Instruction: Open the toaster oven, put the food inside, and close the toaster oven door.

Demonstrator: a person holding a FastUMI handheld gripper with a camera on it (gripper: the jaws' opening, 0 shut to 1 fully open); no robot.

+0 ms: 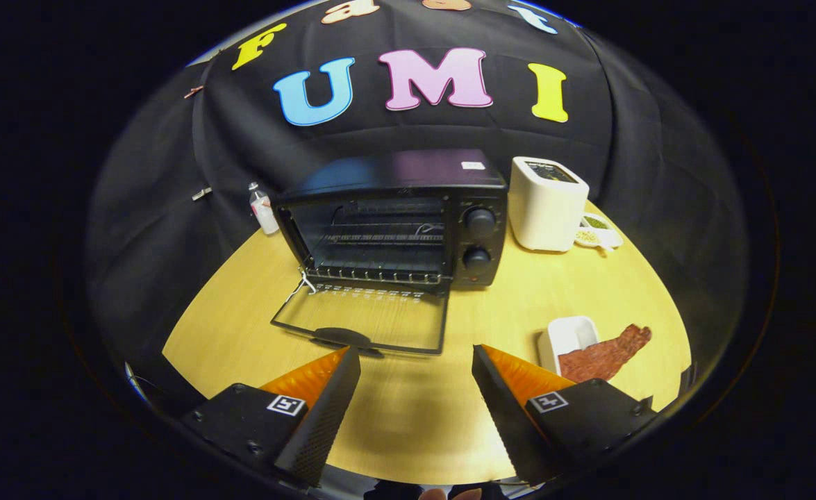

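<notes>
A black toaster oven (408, 222) stands on the round wooden table (519, 298) ahead of me. Its glass door (366, 323) is folded down flat onto the table, and the wire rack (380, 250) inside shows. My gripper (416, 357) hovers just in front of the door's handle (342, 338), open, with nothing between its fingers. To the right of the right finger a reddish-brown strip of meat (605, 355) lies partly in a small white dish (567, 340).
A white box-shaped appliance (546, 203) stands right of the oven, with a small dish of green bits (594, 232) beside it. A small bottle (263, 208) stands left of the oven near the black cloth wall. The table's front edge runs under my fingers.
</notes>
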